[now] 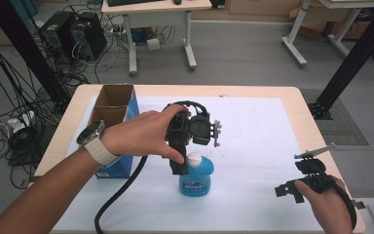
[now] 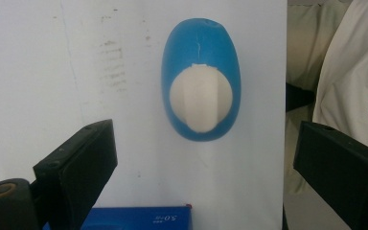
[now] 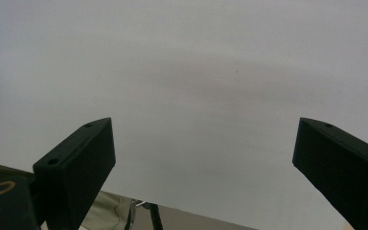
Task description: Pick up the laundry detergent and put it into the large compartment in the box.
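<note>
**Left tongs poised over a blue bottle**

While the person's left hand (image 1: pixel 141 134) holds the left tongs (image 1: pixel 179 165) pointing straight down, a small blue plastic bottle with a white cap (image 1: pixel 196 174) stands upright just below and beside them, near the middle of the white sheet (image 1: pixel 253 136) that covers the light wooden surface (image 1: pixel 311 122). In the high view the bottle is squat and rounded, bright blue, with a label of lighter lettering across its front that is too small to read, and a white rounded cap on top. In the left gripper view the same bottle (image 2: pixel 201 79) is seen from above: an oval blue body with the white cap sitting toward its nearer end, a raised ridge running across the cap. It lies ahead of the two black jaws, which stand spread wide apart, touching nothing.

A blue and brown open cardboard box (image 1: pixel 114 114) stands at the left of the sheet, behind the left forearm; its blue edge (image 2: pixel 139 218) shows at the bottom of the left gripper view. A thick black cable (image 1: pixel 121 190) trails from the left tongs toward the near edge.

Well apart from the bottle, the right hand (image 1: pixel 328 204) holds the right tongs (image 1: pixel 292 187) low near the right front corner of the surface. In the right gripper view their jaws are spread wide over bare white sheet, holding nothing.
</note>
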`<action>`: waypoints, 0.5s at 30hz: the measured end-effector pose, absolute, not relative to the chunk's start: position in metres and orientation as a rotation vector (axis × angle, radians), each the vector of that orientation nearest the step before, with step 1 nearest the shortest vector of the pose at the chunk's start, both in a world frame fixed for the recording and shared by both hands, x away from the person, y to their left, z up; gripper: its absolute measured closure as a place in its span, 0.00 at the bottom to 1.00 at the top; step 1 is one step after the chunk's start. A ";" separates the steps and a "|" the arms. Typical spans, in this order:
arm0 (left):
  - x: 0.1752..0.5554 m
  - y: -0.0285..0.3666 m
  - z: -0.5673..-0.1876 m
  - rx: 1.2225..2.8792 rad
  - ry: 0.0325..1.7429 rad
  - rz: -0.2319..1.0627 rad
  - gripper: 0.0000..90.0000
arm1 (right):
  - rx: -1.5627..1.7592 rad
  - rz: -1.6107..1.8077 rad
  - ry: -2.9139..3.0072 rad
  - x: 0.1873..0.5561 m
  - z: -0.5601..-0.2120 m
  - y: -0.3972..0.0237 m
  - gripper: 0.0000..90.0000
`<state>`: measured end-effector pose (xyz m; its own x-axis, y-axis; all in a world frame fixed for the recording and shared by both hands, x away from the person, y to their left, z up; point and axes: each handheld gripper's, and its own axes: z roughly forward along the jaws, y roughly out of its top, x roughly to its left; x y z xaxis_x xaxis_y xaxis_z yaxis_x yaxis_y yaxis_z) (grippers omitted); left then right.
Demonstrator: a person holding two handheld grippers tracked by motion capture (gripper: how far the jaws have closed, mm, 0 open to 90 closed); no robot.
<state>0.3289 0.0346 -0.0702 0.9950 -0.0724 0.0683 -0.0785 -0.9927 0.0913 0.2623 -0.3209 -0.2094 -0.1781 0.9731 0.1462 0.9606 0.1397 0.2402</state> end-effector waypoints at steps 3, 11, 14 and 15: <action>0.331 0.032 -0.074 3.039 -0.116 0.099 0.09 | 1.984 0.438 2.336 0.261 -0.209 -0.321 0.08; 0.334 0.022 -0.088 3.054 -0.117 0.085 0.09 | 1.981 0.449 2.341 0.261 -0.210 -0.322 0.08; 0.336 0.019 -0.097 3.057 -0.112 0.080 0.09 | 1.981 0.451 2.338 0.261 -0.211 -0.323 0.08; 0.336 0.018 -0.099 3.055 -0.106 0.079 0.09 | 1.983 0.451 2.339 0.261 -0.211 -0.323 0.08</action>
